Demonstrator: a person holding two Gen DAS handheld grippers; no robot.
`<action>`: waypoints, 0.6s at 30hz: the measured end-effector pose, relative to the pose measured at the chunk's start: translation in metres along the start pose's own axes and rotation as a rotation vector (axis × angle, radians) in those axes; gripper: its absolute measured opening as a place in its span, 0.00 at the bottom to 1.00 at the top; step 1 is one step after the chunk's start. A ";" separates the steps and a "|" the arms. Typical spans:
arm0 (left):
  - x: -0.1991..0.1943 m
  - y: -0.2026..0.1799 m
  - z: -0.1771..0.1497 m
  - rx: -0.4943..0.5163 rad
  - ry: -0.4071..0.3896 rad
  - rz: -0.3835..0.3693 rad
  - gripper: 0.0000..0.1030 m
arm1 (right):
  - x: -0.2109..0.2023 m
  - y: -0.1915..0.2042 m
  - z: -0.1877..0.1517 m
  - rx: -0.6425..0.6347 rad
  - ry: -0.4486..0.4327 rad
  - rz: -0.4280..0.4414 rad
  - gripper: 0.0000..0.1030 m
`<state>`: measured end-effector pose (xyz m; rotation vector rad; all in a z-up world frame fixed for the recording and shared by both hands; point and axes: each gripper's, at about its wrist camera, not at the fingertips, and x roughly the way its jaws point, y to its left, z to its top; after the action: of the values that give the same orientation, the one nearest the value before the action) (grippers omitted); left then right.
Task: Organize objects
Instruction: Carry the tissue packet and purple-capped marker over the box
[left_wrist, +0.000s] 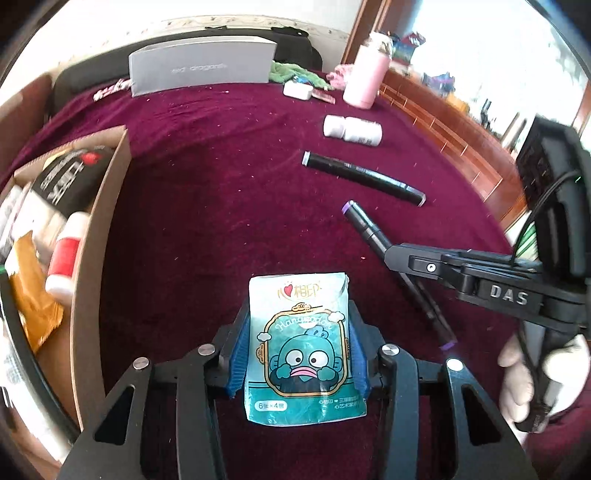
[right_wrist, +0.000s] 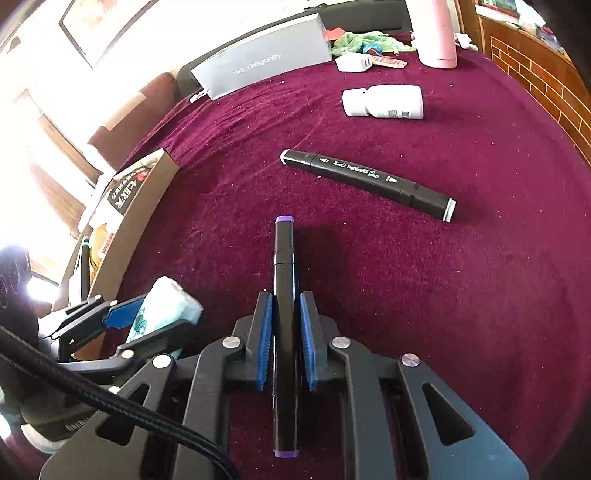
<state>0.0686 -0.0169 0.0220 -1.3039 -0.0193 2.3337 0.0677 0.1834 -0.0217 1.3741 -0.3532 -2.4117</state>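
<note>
On the maroon cloth (left_wrist: 221, 206), both hands are loaded at once: left gripper (left_wrist: 299, 350) pinches a teal tissue pack (left_wrist: 301, 343) between blue pads, right gripper (right_wrist: 284, 339) is clamped narrow on a purple-capped marker (right_wrist: 284, 295), held mid-barrel with both ends sticking out. Cardboard box (left_wrist: 103, 229) sits at the left edge, already crowded with a red-and-white bottle (left_wrist: 66, 258), a black packet and an orange wrapper; I judge it the drop spot. Risks: the soft pack is gripped only by its sides and could slip or buckle if the pads ease; the marker could pivot in the jaws if knocked. Both grippers sit close together, so heading for the box at once could clash them, and the box's near wall stands between pack and interior. Still loose on the cloth: a grey sleeve (left_wrist: 203, 66) at the back, pink bottle (left_wrist: 365, 77), white pill bottle (left_wrist: 352, 131), second black marker (left_wrist: 364, 177), small white charger (left_wrist: 297, 90), green rag. None block the path.
</note>
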 end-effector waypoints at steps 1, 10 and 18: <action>-0.005 0.002 -0.001 -0.008 -0.010 -0.007 0.39 | -0.002 0.000 0.000 0.007 -0.003 0.005 0.12; -0.035 0.019 -0.010 -0.052 -0.059 -0.035 0.39 | -0.016 0.011 0.001 0.012 -0.025 0.049 0.11; -0.039 0.028 -0.017 -0.075 -0.069 -0.045 0.39 | -0.010 0.029 -0.003 -0.101 -0.058 -0.190 0.53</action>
<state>0.0892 -0.0613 0.0374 -1.2444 -0.1584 2.3596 0.0801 0.1616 -0.0043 1.3503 -0.1172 -2.5880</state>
